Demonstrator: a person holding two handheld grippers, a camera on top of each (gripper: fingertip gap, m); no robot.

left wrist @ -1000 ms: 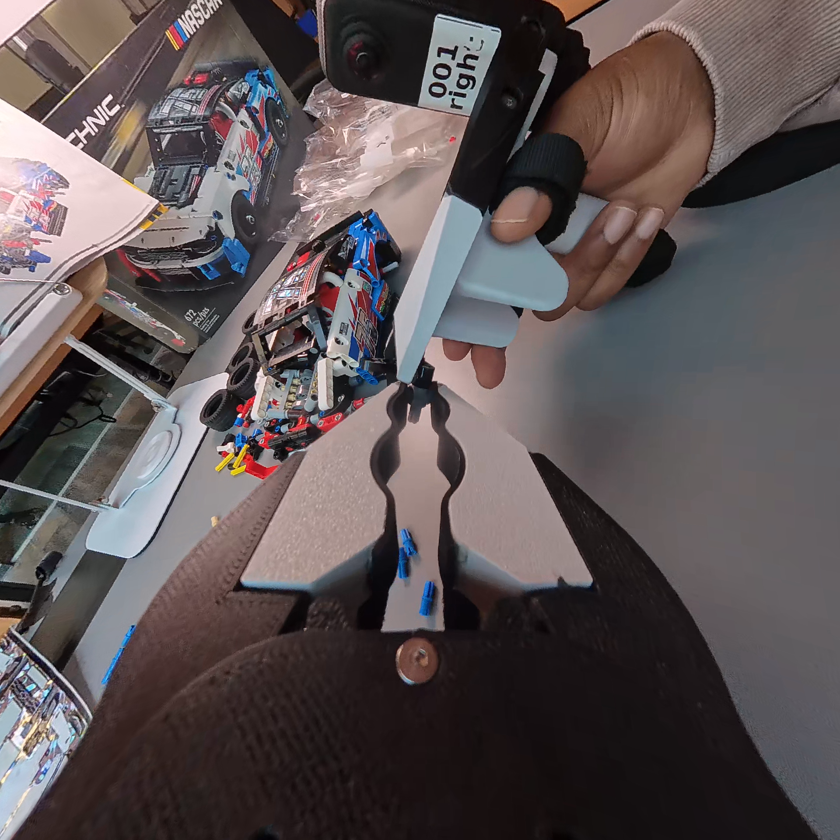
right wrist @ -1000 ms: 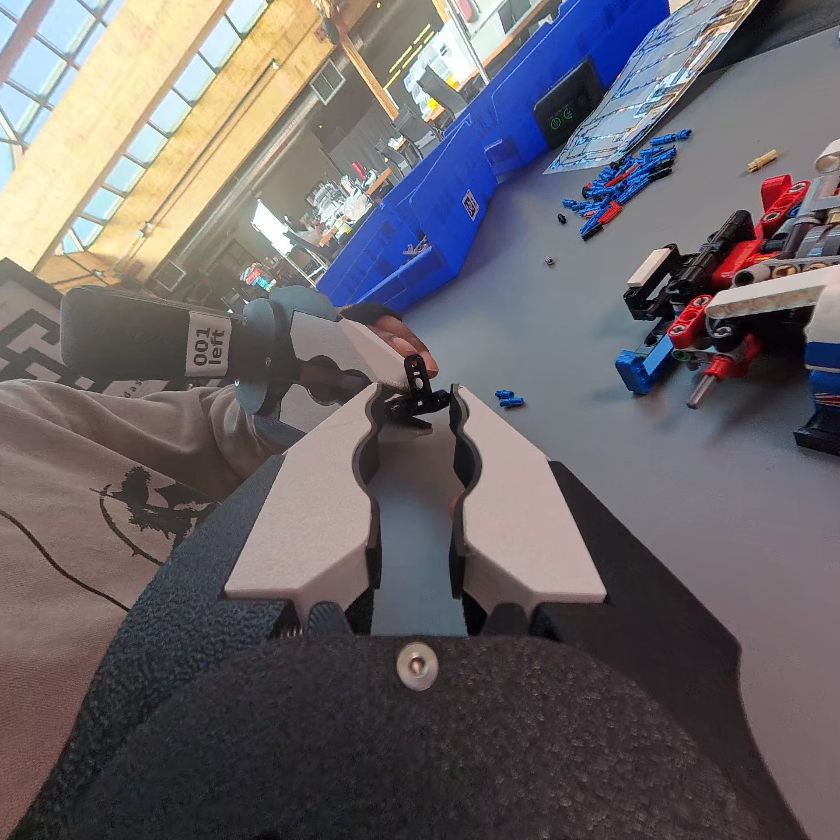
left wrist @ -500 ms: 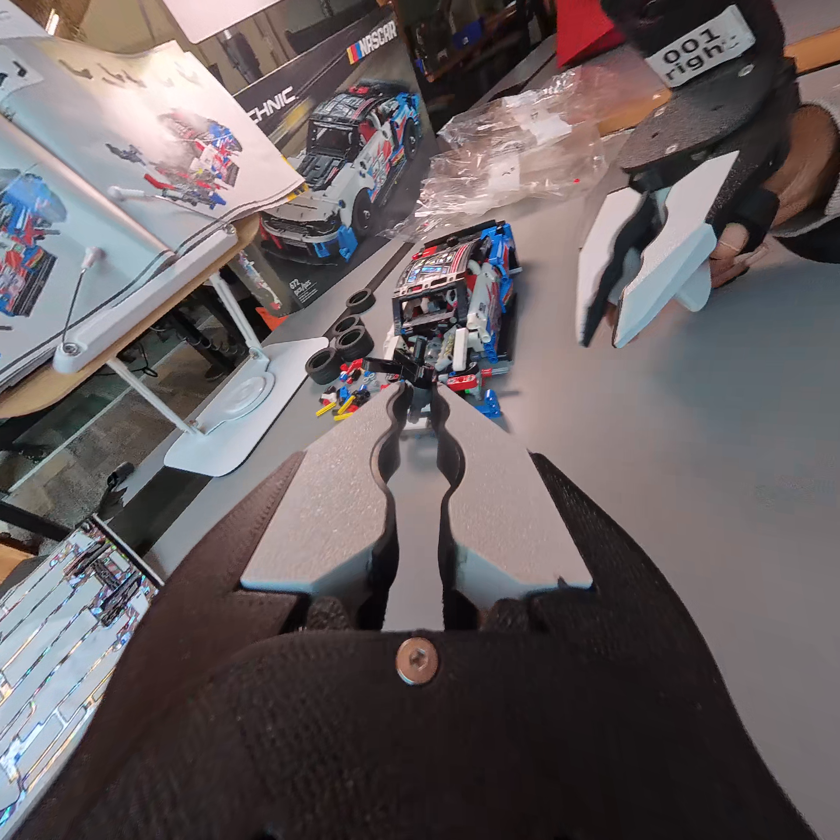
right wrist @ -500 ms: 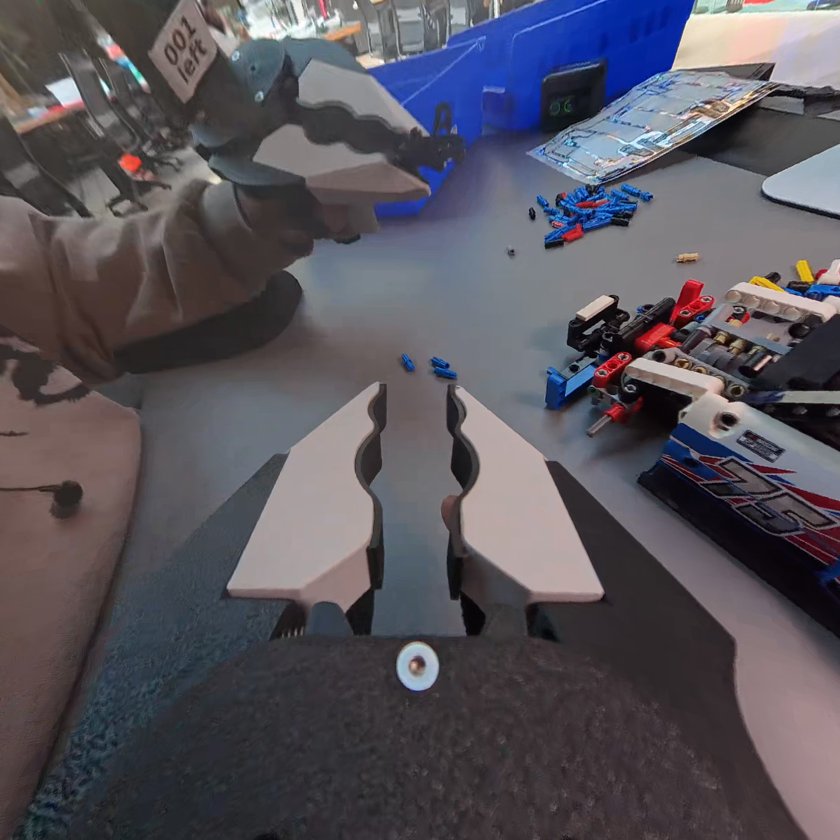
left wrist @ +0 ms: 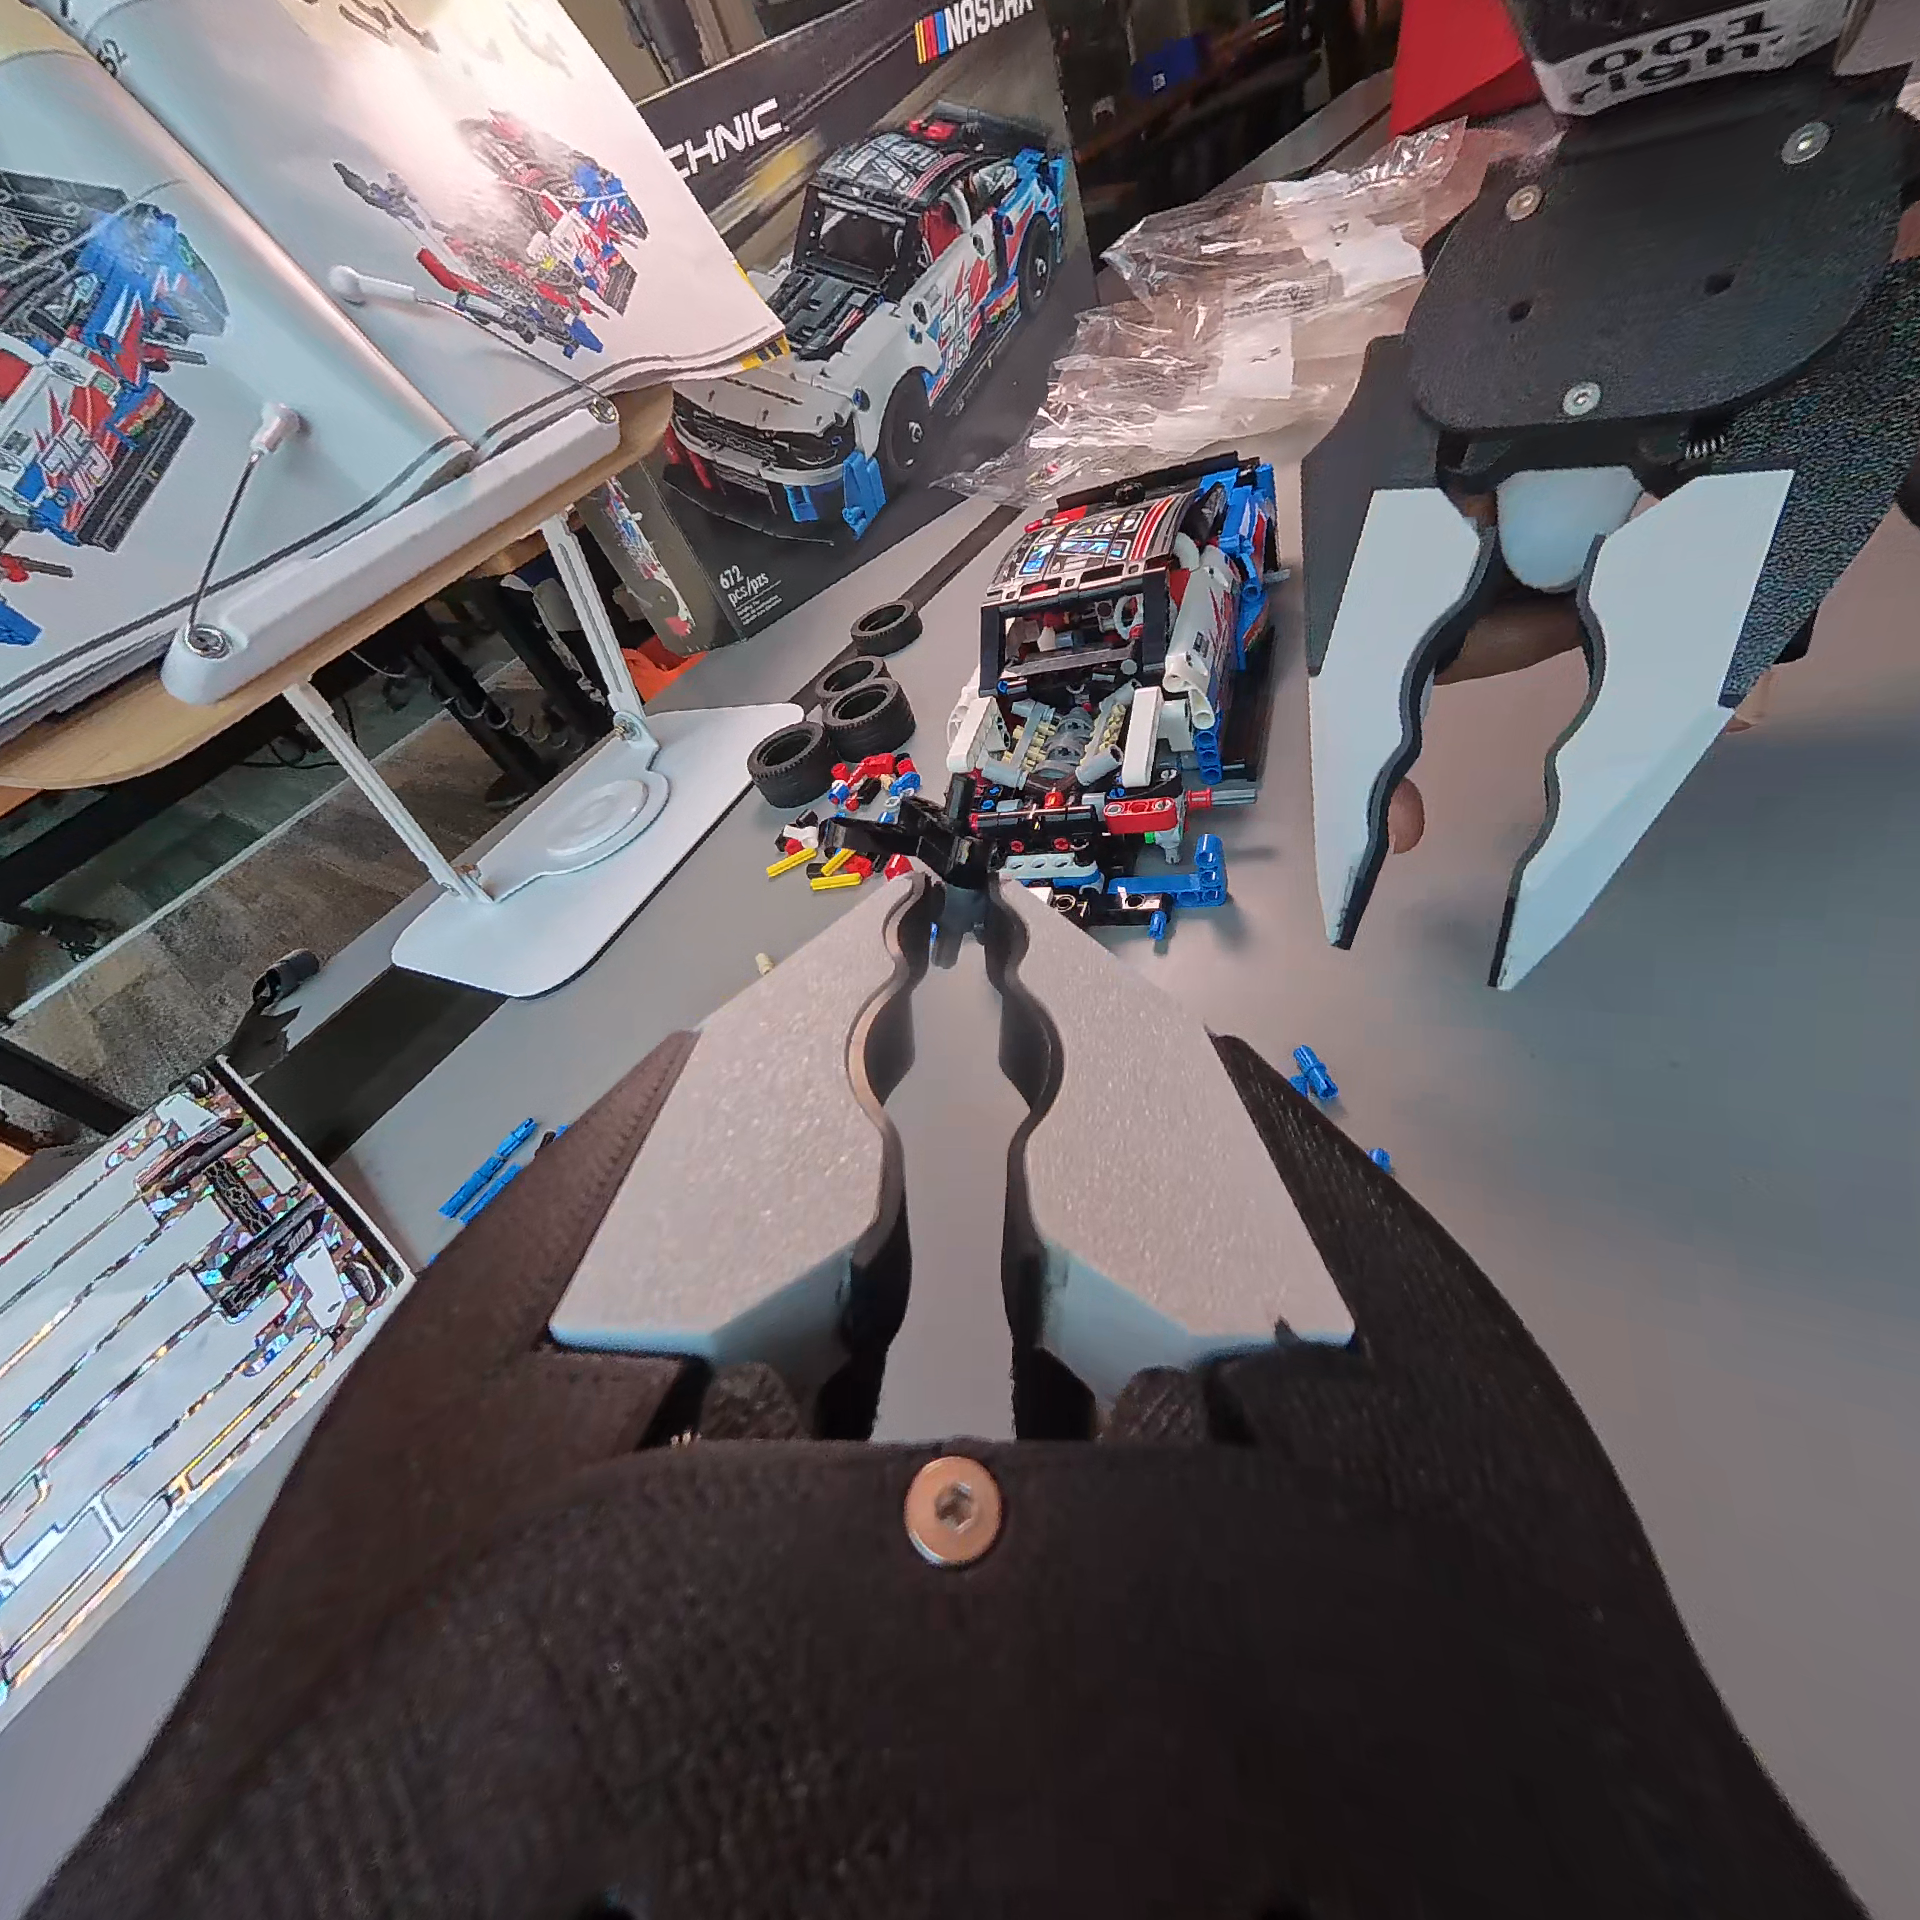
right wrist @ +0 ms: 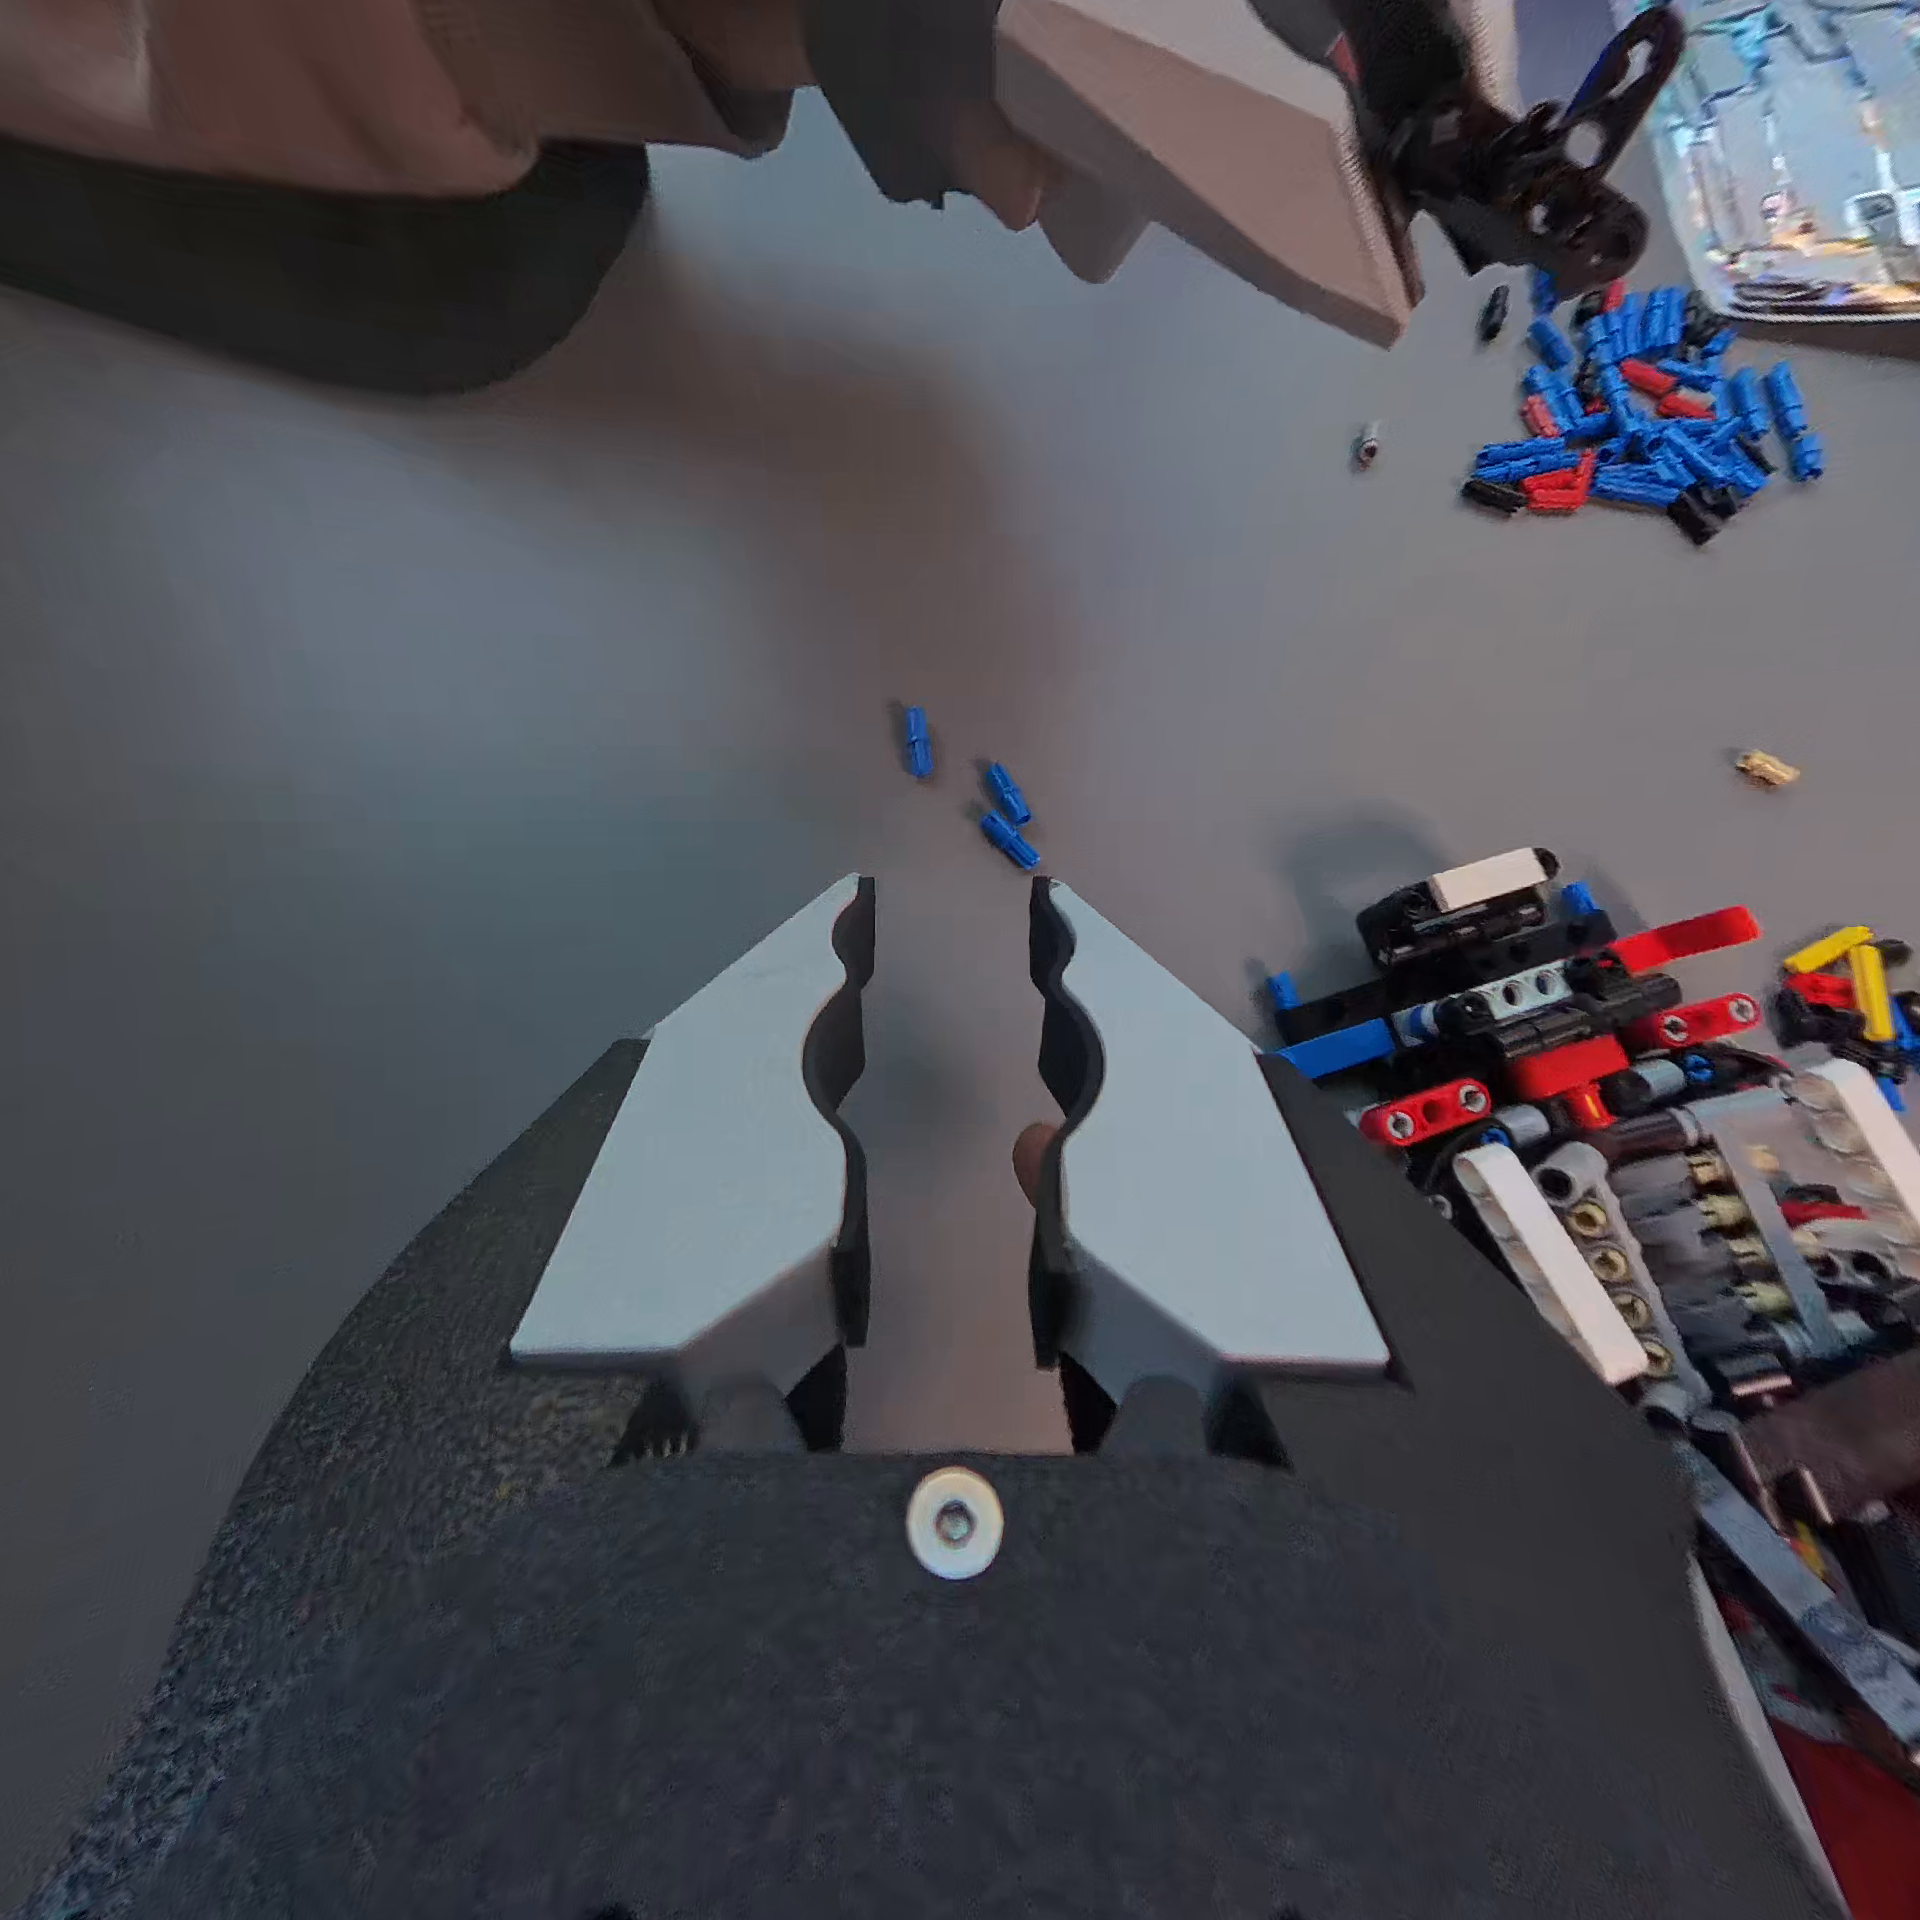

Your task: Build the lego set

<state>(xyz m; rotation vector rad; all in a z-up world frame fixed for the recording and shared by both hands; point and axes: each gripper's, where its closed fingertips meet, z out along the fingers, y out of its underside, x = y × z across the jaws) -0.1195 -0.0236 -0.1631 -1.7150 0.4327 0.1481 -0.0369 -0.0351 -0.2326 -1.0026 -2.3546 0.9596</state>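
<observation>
My left gripper (left wrist: 961, 896) is shut on a black lego piece (left wrist: 914, 836) and holds it in the air in front of the half-built lego car (left wrist: 1127, 665). In the right wrist view the same piece (right wrist: 1538, 156) sticks out of the left gripper's fingers (right wrist: 1205, 187) at the top. My right gripper (right wrist: 951, 894) is open and empty, low over the grey table, pointing at three blue pins (right wrist: 987, 790). It also shows in the left wrist view (left wrist: 1455, 945), pointing down to the right of the car. The car's front end (right wrist: 1538, 1039) lies just right of it.
A pile of blue, red and black pins (right wrist: 1652, 426) lies far right, near a sticker sheet (left wrist: 156, 1340). Black tyres (left wrist: 842, 717) and loose small parts (left wrist: 842, 831) lie left of the car. A manual on a white stand (left wrist: 540, 831), the set box (left wrist: 894, 270) and plastic bags (left wrist: 1226, 312) stand behind. Spacing between my two grippers at the tips: around 11 centimeters.
The grippers have parted: the left has kept the black piece and swung toward the car. The right has let go, opened and dropped toward the table by the blue pins.
</observation>
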